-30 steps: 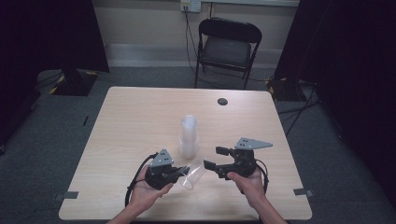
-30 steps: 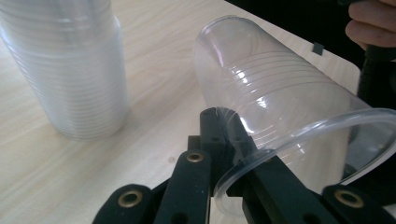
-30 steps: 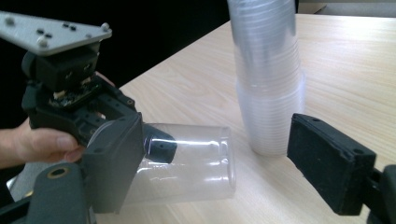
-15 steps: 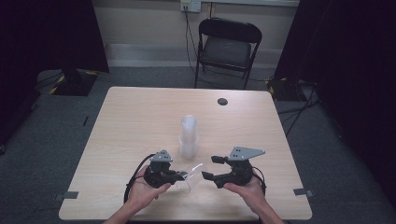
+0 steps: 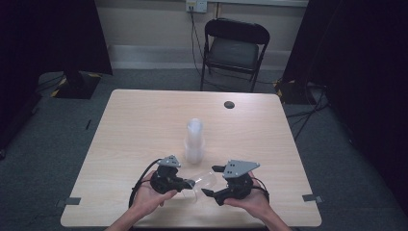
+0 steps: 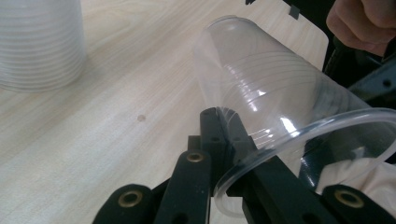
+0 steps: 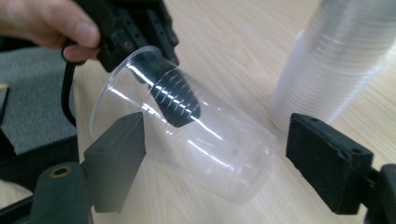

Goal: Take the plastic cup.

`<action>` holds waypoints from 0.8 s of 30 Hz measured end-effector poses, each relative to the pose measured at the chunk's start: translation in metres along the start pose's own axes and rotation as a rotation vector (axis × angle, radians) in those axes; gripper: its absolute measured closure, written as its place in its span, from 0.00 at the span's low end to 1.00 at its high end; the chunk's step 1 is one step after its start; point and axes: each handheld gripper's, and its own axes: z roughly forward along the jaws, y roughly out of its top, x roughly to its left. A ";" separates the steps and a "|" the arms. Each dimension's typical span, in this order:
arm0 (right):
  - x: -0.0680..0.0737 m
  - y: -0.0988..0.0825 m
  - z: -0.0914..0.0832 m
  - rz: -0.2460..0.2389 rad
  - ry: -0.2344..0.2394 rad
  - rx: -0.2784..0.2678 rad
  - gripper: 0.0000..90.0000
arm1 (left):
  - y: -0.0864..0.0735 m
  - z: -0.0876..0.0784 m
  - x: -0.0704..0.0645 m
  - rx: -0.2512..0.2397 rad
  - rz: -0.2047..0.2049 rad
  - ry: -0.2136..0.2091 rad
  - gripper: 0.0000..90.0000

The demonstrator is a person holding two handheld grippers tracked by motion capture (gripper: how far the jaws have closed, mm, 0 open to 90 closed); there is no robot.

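A single clear plastic cup [image 5: 202, 182] lies tilted on its side just above the table, with its base pointing right. My left gripper [image 5: 188, 183] is shut on its rim, one finger [image 7: 175, 98] inside the cup [image 7: 219, 144] and the other outside. From the left gripper view, the jaws [image 6: 224, 123] pinch the wall of the cup [image 6: 271, 102] at the rim. My right gripper [image 5: 211, 180] is open, its jaws [image 7: 219, 158] standing either side of the cup's base without touching it. A tall stack of clear cups [image 5: 194, 139] stands upright just beyond.
The stack [image 6: 39, 42] [image 7: 336, 56] is close behind both grippers. A small black round disc [image 5: 229, 104] lies near the table's far edge. A black folding chair [image 5: 233, 48] stands beyond the light wooden table [image 5: 134, 130].
My right gripper has come down and in towards the person, so its open jaws now straddle the cup's base. The left gripper with the cup has barely shifted.
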 end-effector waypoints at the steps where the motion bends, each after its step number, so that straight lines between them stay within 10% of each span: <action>1: 0.001 0.000 0.001 -0.016 0.002 0.004 0.21 | 0.000 0.000 0.000 -0.004 0.002 0.006 1.00; 24: 0.016 0.003 0.018 -0.196 0.022 0.064 0.13 | 0.009 0.000 0.008 0.030 -0.084 -0.032 1.00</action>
